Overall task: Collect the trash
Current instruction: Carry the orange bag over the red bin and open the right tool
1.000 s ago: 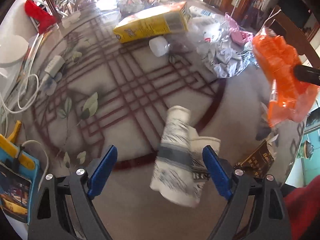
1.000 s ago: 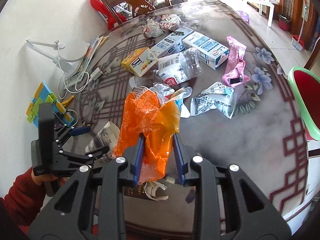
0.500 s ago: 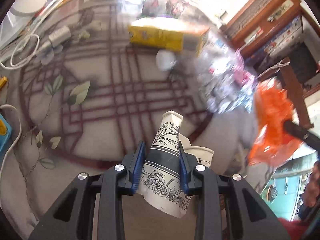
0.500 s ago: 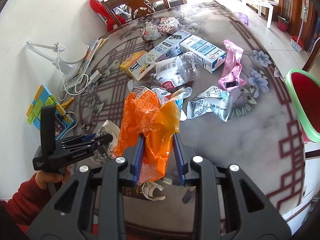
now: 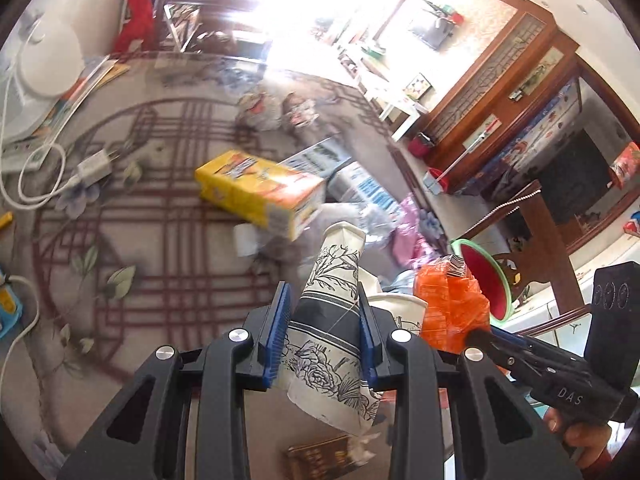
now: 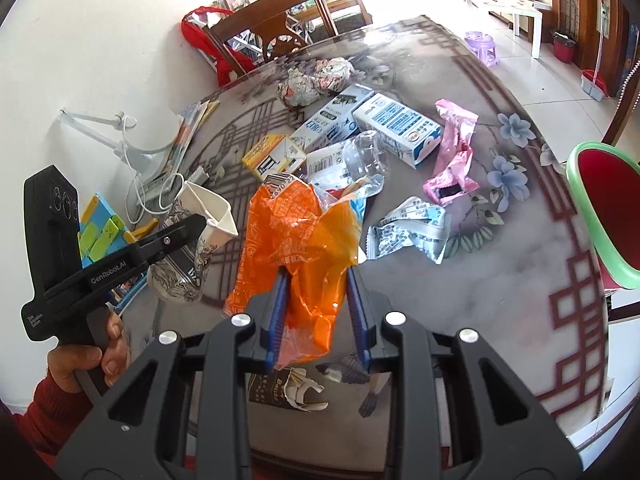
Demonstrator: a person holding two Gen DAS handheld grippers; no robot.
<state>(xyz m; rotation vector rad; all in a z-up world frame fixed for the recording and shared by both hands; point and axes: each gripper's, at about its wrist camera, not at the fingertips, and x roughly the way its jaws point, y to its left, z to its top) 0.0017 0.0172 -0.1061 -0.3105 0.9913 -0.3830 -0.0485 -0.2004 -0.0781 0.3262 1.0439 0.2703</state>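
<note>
With the left tool (image 5: 323, 334) clamped on the flower-printed paper cup (image 5: 335, 320) above the near surface (image 6: 500, 280), keep it squeezed and carry it to the orange bag (image 6: 304, 256) pinched in the right tool (image 6: 316, 320)

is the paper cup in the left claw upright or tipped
Tipped. The paper cup is clamped across its side in the left claw, slanting, its squashed open mouth pointing up and away, clear of the table.

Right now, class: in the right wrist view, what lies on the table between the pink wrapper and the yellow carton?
In the right wrist view, a clear plastic bottle and two blue-and-white cartons lie between the pink wrapper and yellow carton.
</note>
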